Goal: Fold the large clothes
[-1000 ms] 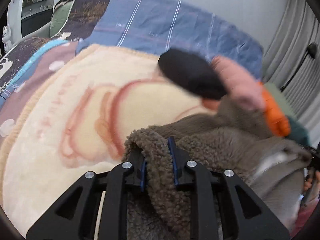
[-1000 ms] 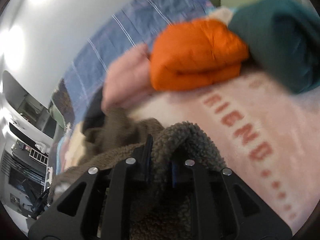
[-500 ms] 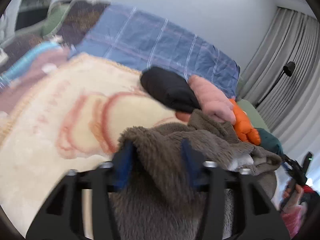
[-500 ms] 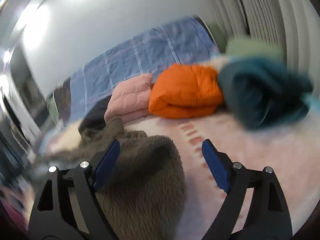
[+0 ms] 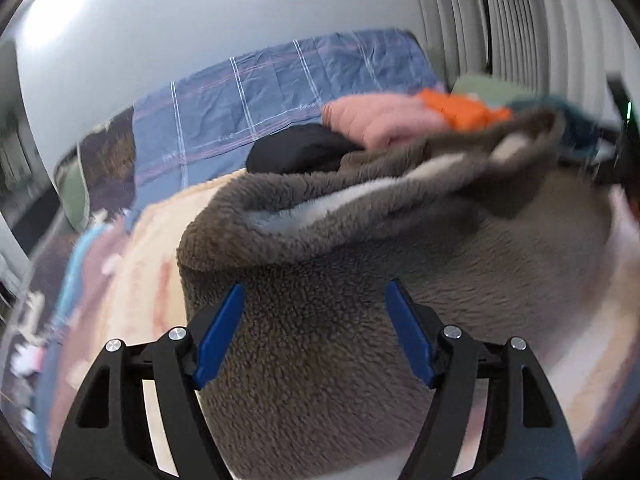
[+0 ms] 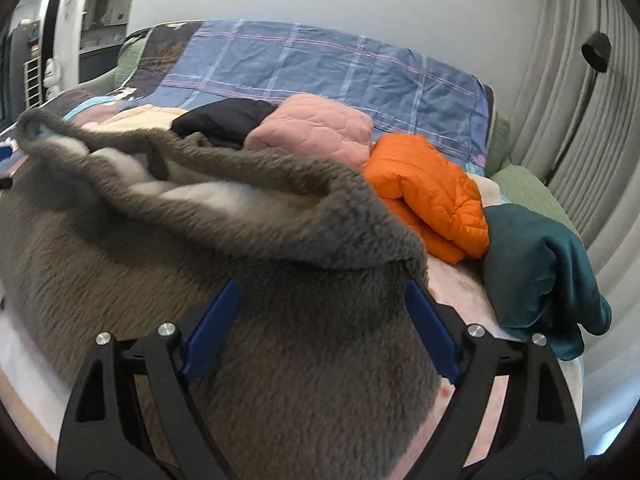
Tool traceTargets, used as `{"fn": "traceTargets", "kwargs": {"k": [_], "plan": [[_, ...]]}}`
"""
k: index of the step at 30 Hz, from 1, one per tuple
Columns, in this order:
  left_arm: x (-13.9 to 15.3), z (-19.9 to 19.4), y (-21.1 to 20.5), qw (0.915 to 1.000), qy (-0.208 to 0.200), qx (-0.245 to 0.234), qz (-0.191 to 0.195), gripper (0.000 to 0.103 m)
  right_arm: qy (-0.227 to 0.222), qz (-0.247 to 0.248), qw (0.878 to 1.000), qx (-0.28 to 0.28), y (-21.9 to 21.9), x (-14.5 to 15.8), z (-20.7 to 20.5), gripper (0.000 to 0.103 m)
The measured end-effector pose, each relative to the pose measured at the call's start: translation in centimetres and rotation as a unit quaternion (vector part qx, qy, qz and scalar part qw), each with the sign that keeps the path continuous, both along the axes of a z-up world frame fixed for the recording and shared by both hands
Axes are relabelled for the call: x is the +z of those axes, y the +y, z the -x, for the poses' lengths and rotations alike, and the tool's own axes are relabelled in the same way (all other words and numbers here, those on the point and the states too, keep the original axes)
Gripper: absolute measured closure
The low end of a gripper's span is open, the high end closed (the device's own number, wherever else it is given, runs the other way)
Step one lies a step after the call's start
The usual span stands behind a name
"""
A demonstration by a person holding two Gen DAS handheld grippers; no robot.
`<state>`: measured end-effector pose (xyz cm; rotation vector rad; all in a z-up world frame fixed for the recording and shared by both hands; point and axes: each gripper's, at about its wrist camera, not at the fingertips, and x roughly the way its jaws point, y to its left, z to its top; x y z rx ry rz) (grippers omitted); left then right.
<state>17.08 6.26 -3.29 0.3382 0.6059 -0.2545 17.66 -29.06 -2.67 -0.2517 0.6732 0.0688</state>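
Note:
A large brown fleece garment (image 5: 360, 264) with a pale lining lies spread on the bed, its near part flat and its far edge folded over in a roll. It also fills the right wrist view (image 6: 240, 288). My left gripper (image 5: 316, 296) is open, its blue pads apart over the garment's left end. My right gripper (image 6: 320, 296) is open, its jaws wide over the garment's right end. Neither holds the fabric.
Folded clothes line the far side: black (image 6: 228, 118), pink (image 6: 312, 128), orange (image 6: 428, 196) and dark teal (image 6: 540, 272). A cream and pink blanket (image 5: 132, 280) covers the bed. A blue plaid quilt (image 6: 320, 64) lies behind. Curtains (image 6: 580, 80) hang at right.
Both grippers were shut on the fleece a second ago. They have opened and let it go. The garment has dropped flat onto the bed.

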Motion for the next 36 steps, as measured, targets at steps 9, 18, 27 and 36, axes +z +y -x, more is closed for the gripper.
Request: {"fn": "traceTargets", "kwargs": {"k": [9,18,27,36], "plan": [[0.1,-10.6,3.3,0.9944,0.003,0.103,-0.025,0.022,0.047,-0.098,0.989,-0.102,-5.2,0.1,-9.2,0.017],[-6.3,-17.3,9.6,0.9688,0.131,0.175,0.116,0.010,0.147,-0.183,0.958,-0.164,-9.2,-6.1,-12.5,0.025],[1.2,-12.8,5.5,0.9872,0.044,0.106,0.111,0.055,0.043,-0.095,0.982,-0.154,-4.2,0.1,-9.2,0.087],[-1.0,-14.2,-4.0,0.9945,0.064,0.052,0.064,0.082,0.110,-0.134,0.983,-0.062,3.5,-2.7,-12.9,0.065]]}}
